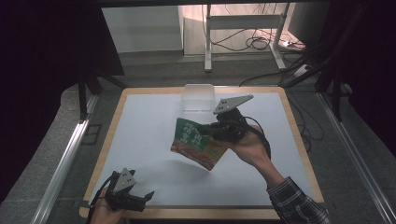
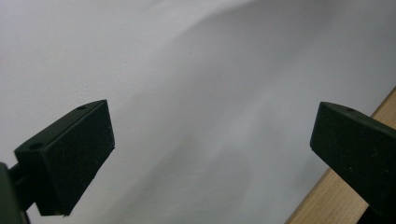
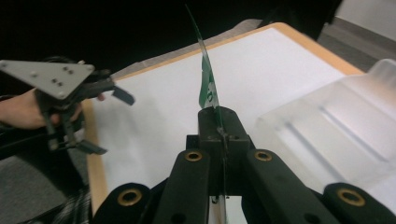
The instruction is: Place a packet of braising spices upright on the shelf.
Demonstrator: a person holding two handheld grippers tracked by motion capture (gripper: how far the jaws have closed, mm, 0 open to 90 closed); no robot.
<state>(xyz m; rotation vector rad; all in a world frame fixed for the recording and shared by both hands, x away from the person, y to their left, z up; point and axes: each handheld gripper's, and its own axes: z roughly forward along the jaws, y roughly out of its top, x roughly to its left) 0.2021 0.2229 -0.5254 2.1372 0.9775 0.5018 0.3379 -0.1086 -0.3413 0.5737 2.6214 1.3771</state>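
The high view showed the right gripper clamped on a flat green packet held above the white table. Its own view presented the packet edge-on, beside a translucent ribbed tray. The left gripper rested near the table's front edge, jaws wide apart, empty.

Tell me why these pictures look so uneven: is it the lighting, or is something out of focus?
High view: dark surroundings, the white table brightly lit, a faint shadow beneath the green packet. Left gripper view: soft broad shadows fall across the white surface, and the left claw frames it wide open. Right gripper view: the clear plastic container looks hazy, the right claw pinching the packet edge-on.
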